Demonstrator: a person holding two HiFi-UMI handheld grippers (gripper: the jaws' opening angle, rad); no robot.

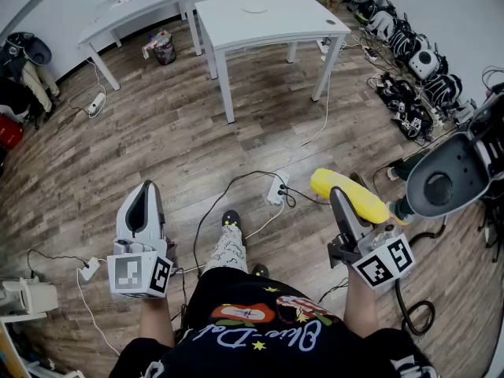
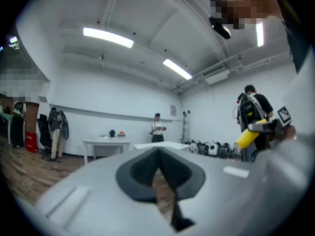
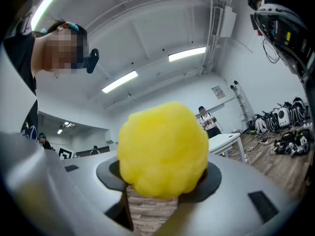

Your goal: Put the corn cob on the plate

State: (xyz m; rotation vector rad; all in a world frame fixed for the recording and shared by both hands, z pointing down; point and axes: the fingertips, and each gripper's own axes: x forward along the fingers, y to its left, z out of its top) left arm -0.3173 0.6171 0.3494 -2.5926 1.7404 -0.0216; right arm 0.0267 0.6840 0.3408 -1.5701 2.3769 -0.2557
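Head view has us standing on a wooden floor (image 1: 181,140), with the corn cob (image 1: 352,195) clamped in the right hand-held gripper (image 1: 342,205). Its yellow body sticks out ahead of the jaws, roughly level. Right gripper view confirms the hold: the cob fills the space between the dark pads, which press on it from both sides. The left hand-held gripper (image 1: 146,197) is drawn closed on nothing, held out beside us and idle.

We judge that the pick-up is done and the carry is the step in hand. A white worktop (image 1: 276,26) stands well ahead of us across the floor. The faint pale disc on it is, we think, the plate (image 1: 254,9), though it is too small to be sure. The cob is well apart from it.

The next move calls for walking to that worktop and stepping clear of the cables (image 1: 236,195) lying on the floor. We should then bring the cob over the disc, lower it until it rests there, and only then let the right jaws part
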